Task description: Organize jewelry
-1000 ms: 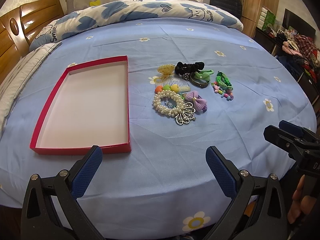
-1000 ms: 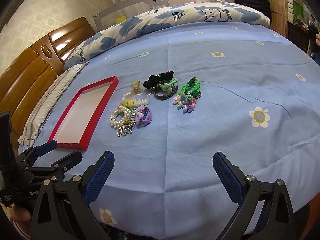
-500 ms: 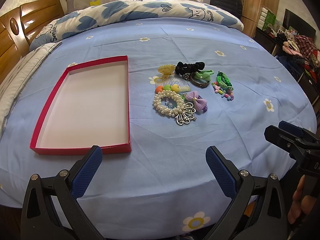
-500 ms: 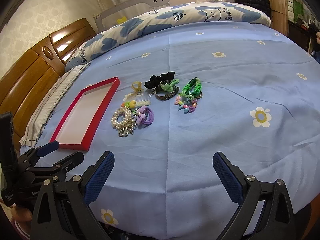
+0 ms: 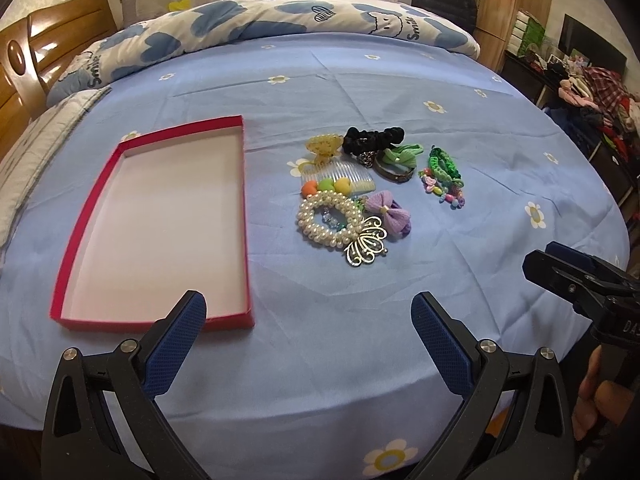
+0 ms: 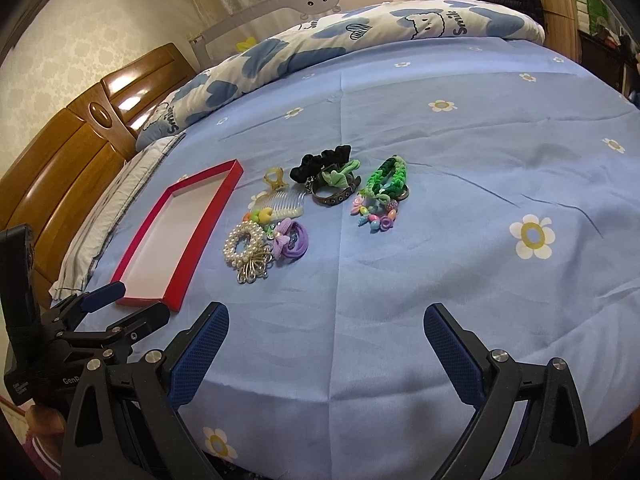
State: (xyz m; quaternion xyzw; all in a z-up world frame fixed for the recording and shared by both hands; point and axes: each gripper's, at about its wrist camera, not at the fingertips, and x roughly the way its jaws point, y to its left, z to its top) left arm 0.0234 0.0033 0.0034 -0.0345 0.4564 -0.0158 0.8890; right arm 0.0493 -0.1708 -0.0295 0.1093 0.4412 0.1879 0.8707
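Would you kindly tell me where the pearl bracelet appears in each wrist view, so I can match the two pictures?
Left wrist view: the pearl bracelet lies at the centre, right of the red box.
Right wrist view: the pearl bracelet lies left of centre, again right of the red box.
Shared landmark: the gold butterfly ornament touching it.

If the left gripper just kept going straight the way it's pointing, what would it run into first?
The left gripper is open over bare blue sheet. Straight ahead, the first item looks to be the gold butterfly brooch at the near edge of the pearl bracelet; depth is uncertain. The red box sits off to its left.
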